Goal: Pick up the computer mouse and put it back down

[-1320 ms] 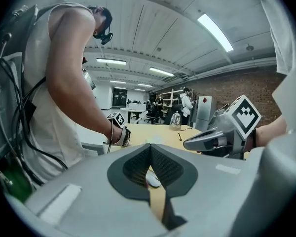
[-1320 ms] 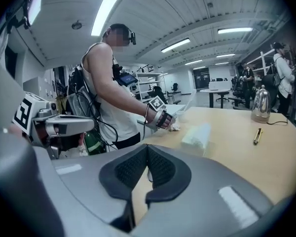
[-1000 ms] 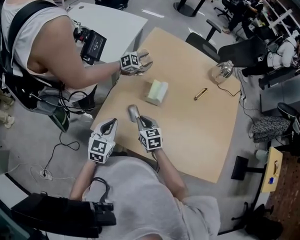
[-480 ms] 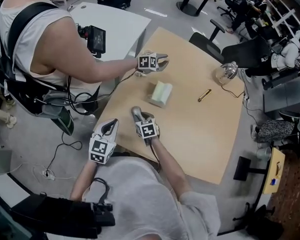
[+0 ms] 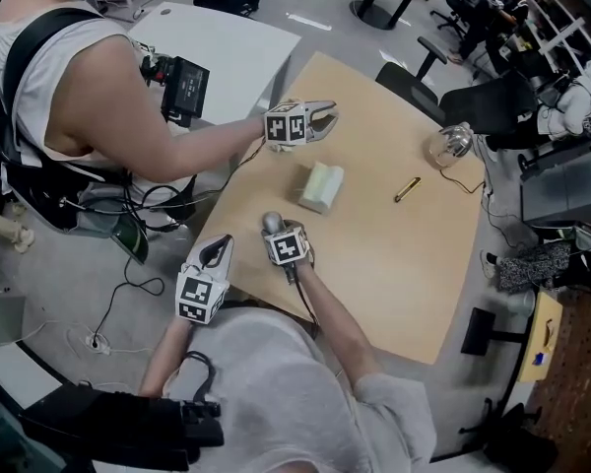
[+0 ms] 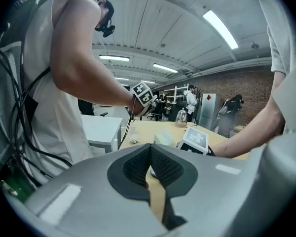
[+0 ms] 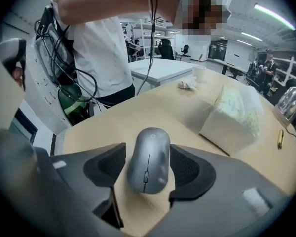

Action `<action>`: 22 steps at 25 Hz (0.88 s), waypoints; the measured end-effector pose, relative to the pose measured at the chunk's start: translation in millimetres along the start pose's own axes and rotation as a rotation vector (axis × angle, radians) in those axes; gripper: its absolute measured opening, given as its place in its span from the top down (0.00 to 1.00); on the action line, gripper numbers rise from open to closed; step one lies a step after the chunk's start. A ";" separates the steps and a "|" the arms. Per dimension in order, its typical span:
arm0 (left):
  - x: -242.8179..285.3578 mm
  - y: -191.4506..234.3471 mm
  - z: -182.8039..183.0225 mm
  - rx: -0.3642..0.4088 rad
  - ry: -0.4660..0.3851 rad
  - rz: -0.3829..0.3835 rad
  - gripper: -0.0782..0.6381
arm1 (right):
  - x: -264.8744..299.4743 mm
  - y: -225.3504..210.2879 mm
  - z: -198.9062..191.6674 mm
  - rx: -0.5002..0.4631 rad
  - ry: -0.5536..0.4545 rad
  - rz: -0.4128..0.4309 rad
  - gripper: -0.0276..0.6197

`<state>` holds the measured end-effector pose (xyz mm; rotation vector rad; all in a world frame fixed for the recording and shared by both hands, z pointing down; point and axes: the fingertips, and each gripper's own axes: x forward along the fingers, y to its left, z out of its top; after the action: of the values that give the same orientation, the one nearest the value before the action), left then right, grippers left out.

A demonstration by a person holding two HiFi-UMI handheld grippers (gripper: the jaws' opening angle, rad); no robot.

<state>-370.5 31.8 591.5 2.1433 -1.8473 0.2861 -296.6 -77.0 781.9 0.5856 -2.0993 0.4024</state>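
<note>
The right hand-held gripper (image 5: pixel 276 233) is released, its jaws having just been opening. The computer mouse (image 7: pixel 149 159) lies between the pads on the surface (image 5: pixel 394 254) (a gap shows beside one pad), at 8 o'clock from the pale block (image 5: pixel 320 186). The left hand-held gripper (image 6: pixel 150 167) is clenched on nothing.

The mouse (image 7: pixel 149 159) looks like smooth grey plastic with a soft satin sheen. The table (image 5: pixel 394 254) is pale wood, matt and smooth. The small tube (image 5: pixel 402 188) gleams like brass; the dome (image 5: pixel 447 144) is clear, glossy glass.
</note>
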 end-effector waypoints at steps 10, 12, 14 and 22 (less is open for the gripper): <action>5.8 4.5 -10.7 -0.007 0.004 0.009 0.86 | 31.2 -8.5 -21.9 0.046 0.120 -0.007 0.48; 6.9 2.9 -13.1 -0.011 0.003 0.012 0.86 | 35.5 -11.1 -24.9 0.051 0.130 -0.009 0.47; 5.9 4.9 -14.0 -0.014 0.004 0.014 0.86 | 34.9 -14.4 -23.7 0.030 0.144 -0.029 0.47; 2.2 14.0 -10.7 -0.032 0.007 0.016 0.86 | 30.8 -6.0 -14.4 0.028 0.147 -0.032 0.49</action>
<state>-383.5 31.7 603.6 2.1051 -1.8529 0.2658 -298.6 -82.9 815.9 0.5879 -1.9444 0.4436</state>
